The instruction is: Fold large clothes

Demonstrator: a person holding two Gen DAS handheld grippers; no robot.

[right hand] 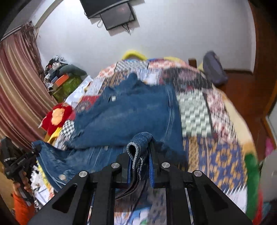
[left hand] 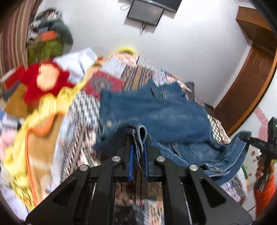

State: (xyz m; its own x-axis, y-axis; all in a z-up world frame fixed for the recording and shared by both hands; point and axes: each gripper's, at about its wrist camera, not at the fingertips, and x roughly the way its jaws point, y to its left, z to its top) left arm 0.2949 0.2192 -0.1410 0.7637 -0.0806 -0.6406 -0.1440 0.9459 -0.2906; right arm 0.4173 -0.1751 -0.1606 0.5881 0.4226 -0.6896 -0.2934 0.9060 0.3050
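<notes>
Jeans (left hand: 155, 110) pinched in both tools (left hand: 138, 138) (right hand: 141, 143)

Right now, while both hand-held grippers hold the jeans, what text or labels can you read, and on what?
No text reads for certain.
Right hand-held gripper: pale lettering on its black body, too small to read.
Orange box on the cluttered shelf: blurred.
Jeans, wall screen: no lettering visible.

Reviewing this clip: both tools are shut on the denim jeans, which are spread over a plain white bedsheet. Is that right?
Not quite. The left tool and right tool are each shut on the blue jeans, but the jeans lie over a multicoloured patchwork bedcover, not a plain white sheet. The right wrist view shows the patterned patches most clearly.
</notes>
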